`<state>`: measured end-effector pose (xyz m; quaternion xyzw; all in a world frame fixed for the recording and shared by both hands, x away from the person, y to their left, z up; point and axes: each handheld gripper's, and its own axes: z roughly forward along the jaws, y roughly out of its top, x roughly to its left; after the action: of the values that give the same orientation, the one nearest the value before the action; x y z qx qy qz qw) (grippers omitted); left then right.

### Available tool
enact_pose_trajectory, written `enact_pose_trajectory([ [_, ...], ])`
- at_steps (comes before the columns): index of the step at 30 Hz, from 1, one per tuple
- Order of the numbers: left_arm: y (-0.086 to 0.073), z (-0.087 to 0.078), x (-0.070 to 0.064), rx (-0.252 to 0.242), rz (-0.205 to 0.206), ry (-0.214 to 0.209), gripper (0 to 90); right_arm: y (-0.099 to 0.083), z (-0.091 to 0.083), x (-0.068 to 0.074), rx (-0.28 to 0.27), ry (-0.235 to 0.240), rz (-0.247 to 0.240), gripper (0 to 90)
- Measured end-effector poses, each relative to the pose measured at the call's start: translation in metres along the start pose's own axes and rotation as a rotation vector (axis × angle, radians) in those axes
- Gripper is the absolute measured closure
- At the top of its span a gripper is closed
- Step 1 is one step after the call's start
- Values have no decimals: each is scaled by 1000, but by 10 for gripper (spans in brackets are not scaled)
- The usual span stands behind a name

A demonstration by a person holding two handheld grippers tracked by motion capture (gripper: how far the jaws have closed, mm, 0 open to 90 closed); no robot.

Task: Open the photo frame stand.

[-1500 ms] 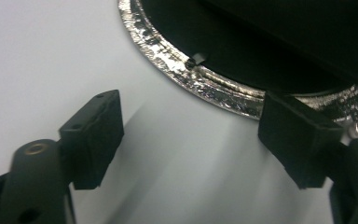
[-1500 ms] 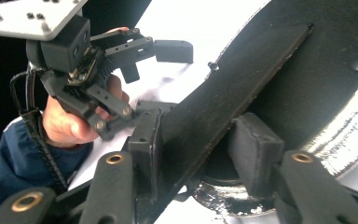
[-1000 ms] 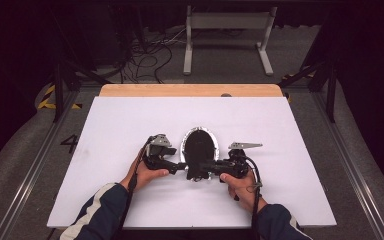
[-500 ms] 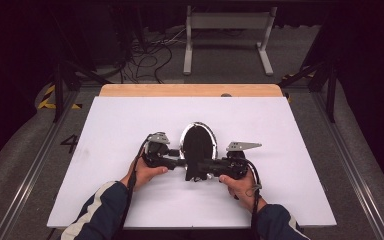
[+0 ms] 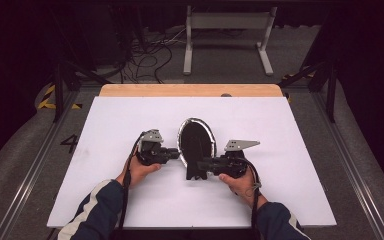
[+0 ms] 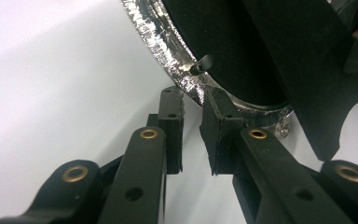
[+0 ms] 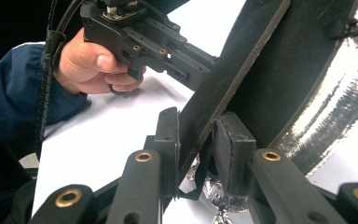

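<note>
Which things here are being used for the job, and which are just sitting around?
In use:
- black oval mirror with a sparkly silver rim
- its black stand flap, pinched by the right tool
- left tool, jaws at the rim

Just lying about:
- cables on the floor
- white frame behind the table
- white table

Bright overhead light washes out the white table; surroundings dark, close-ups slightly soft.
</note>
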<state>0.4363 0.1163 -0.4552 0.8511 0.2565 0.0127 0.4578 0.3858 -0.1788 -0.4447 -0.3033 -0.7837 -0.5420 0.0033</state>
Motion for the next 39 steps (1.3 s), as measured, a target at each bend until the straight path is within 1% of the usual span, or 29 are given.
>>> enact_pose_trajectory([
  [1, 0, 1, -2, -2, -4, -6, 763, 0, 0, 0, 0, -1, 2, 728],
  [2, 1, 2, -2, 4, 8, 0, 734, 0, 0, 0, 0, -4, 8, 729],
  [3, 1, 2, -3, 1, 10, 3, 731, -1, 0, 0, 0, -4, 8, 729],
  [4, 1, 2, -3, -10, 0, -12, 670, -1, -1, -1, 1, -6, 11, 729],
  [6, 2, 3, -3, -19, -4, -11, 584, -1, -1, -1, -1, -2, 10, 731],
  [7, 2, 5, -2, -14, -4, 2, 518, -1, -1, -1, 0, -1, 8, 731],
  [8, 2, 6, -2, -11, -18, -6, 466, -1, -1, 0, 1, -3, 2, 731],
  [9, 1, 10, -2, -3, -12, -42, 449, -1, -1, 0, 1, -3, -2, 732],
  [11, 2, 17, -6, 27, 1, -37, 330, -1, -1, 1, 2, 4, -17, 737],
  [12, 2, 18, -6, 36, 16, -55, 325, -1, -2, 1, 1, 8, -16, 737],
  [13, 2, 20, -7, 41, 23, -59, 333, -1, -2, 1, 1, 8, -17, 737],
  [14, 2, 21, -8, 36, 15, -54, 313, -2, -3, 0, -1, 9, -12, 736],
  [17, 4, 20, -8, 31, 36, -44, 317, -3, -3, -2, -5, 13, -7, 736],
  [18, 4, 19, -8, 25, 38, -49, 325, -3, -3, -2, -6, 15, -6, 736],
  [20, 4, 17, -7, 3, 40, -63, 386, -3, -3, -3, -7, 22, -5, 736],
  [21, 4, 16, -8, -7, 31, -72, 439, -3, -3, -3, -6, 25, -1, 736],
  [23, 3, 14, -6, -13, 34, -87, 474, -3, -4, -4, -7, 35, 4, 738],
  [24, 3, 13, -5, -22, 24, -100, 502, -3, -4, -4, -4, 36, 7, 740],
  [25, 3, 12, -4, -23, 25, -100, 519, -4, -4, -5, -3, 39, 10, 741],
  [28, 5, 7, -8, -48, 39, -73, 562, -4, -5, -6, 3, 34, 11, 741],
  [29, 6, 5, -9, -61, 48, -66, 587, -4, -5, -7, -2, 29, 18, 741],
  [30, 6, 2, -10, -73, 70, -61, 614, -4, -6, -8, -3, 24, 25, 740],
  [32, 8, -2, -14, -84, 108, -39, 665, -5, -7, -11, -10, 12, 53, 729],
  [34, 9, -2, -17, -87, 124, -23, 685, -6, -7, -15, -18, 6, 83, 711],
  [35, 9, -3, -19, -87, 129, -9, 690, -6, -7, -16, -16, 1, 90, 698],
  [36, 9, -3, -20, -80, 146, 19, 692, -7, -7, -17, -20, 0, 101, 696],
  [37, 9, -4, -19, -84, 144, 33, 709, -7, -7, -18, -31, 7, 114, 695],
  [38, 9, -4, -18, -91, 142, 36, 718, -7, -7, -18, -41, 26, 121, 696],
  [39, 8, -5, -17, -98, 138, 45, 726, -6, -7, -16, -39, 28, 117, 696],
])
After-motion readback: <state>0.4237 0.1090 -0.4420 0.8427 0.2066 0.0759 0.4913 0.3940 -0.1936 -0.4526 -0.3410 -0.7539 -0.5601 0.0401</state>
